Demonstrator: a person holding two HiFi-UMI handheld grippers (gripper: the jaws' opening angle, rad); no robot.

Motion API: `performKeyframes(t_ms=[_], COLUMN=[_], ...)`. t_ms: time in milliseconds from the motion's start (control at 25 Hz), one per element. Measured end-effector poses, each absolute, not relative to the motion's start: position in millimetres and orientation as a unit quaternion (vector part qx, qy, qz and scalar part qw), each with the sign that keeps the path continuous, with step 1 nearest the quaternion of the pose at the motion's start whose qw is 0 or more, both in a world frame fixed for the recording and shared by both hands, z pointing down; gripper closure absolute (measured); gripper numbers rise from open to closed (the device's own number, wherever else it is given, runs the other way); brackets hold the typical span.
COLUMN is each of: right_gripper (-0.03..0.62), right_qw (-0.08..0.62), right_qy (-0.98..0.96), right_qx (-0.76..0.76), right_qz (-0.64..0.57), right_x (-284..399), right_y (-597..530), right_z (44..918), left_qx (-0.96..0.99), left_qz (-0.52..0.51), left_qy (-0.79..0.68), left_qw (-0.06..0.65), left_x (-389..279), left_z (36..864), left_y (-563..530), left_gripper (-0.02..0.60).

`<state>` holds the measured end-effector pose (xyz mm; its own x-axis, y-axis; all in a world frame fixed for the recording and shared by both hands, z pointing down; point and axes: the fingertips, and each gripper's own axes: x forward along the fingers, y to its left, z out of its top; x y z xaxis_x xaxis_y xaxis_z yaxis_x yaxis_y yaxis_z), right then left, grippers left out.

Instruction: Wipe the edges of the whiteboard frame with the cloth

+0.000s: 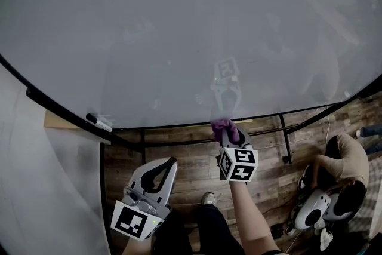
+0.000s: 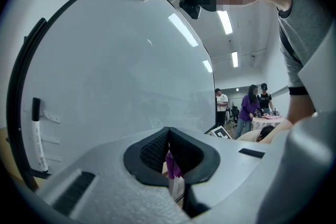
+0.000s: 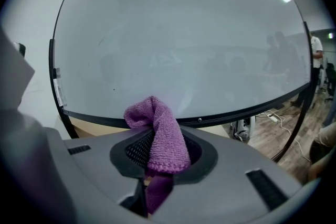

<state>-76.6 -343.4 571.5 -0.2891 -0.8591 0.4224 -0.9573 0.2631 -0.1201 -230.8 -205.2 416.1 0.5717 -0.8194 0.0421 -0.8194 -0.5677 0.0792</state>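
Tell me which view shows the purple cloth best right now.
The right gripper view: the cloth fills the centre, clamped in the right gripper by the whiteboard frame. The head view shows only a small purple tuft at the frame's bottom edge; the left gripper view, just a purple sliver low down.

No word, number or brand can be read anywhere. The white cube with black square patterns [image 1: 239, 164] in the middle of the head view, and the second cube of the same kind [image 1: 137, 221] at the lower left, carry only coded squares and no letters. On the slim white marker pen with a black cap [image 2: 37, 136], any print on the barrel is too small to read. The large pale grey whiteboard surface [image 1: 179, 27] shows only faint smears and reflections, no writing that I can make out.
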Motion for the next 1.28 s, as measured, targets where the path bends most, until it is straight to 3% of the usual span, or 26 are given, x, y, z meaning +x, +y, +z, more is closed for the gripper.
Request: performKeyframes(t_ms=[560, 1280], right_gripper=[0.514, 0.514], right_qw=[0.151, 0.156], right_qy=[-0.824, -0.792], right_qx=[0.517, 0.562], right_qz=[0.177, 0.181], right_x=[-78, -80], right_y=[-344, -343], right_z=[573, 574], left_qx=[0.854, 0.876], left_qz=[-0.011, -0.013], left_qy=[-0.521, -0.483], left_qw=[-0.007, 0.002], left_x=[-183, -216], left_z=[398, 398], left_y=[-191, -172], left_gripper=[0.565, 0.565])
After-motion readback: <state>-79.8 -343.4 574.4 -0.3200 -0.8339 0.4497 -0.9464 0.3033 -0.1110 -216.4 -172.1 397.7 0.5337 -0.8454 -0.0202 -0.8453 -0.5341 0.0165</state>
